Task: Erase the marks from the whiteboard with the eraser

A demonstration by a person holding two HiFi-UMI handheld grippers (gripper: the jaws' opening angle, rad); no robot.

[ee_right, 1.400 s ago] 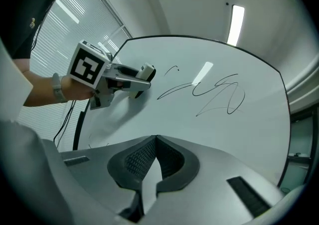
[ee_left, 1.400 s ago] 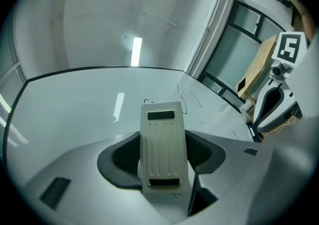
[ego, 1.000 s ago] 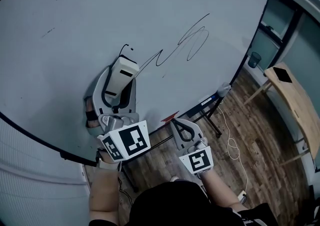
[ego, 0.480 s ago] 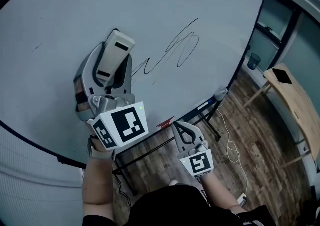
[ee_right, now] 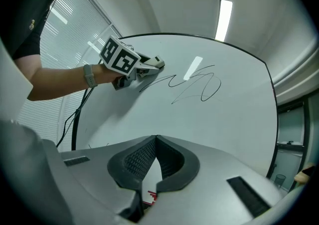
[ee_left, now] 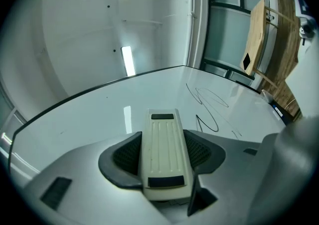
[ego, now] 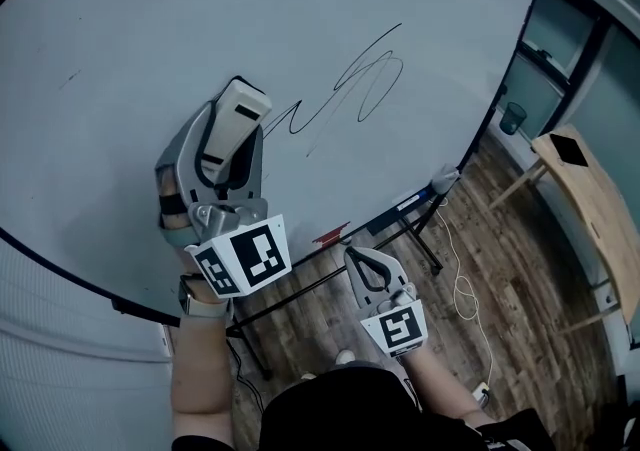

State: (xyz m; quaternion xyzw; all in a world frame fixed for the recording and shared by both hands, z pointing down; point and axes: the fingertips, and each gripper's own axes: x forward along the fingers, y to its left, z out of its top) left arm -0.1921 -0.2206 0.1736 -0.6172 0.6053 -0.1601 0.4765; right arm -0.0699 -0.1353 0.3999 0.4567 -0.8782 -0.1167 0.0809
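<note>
Jaws pressed together on nothing, the right gripper [ego: 360, 257] hangs at lower centre, off the whiteboard [ego: 120, 29]; the left gripper [ego: 232, 144], centre left, pinches the eraser [ego: 240, 109] lengthwise, long axis pointing up and right; the marks [ego: 360, 89] start just beside its far end, trailing toward upper right; left is nearer.

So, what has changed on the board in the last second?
The left tongs, shut on the eraser, slid up over the scribble's left end. The right tongs stayed low, shut and empty; most of the scribble remains.
</note>
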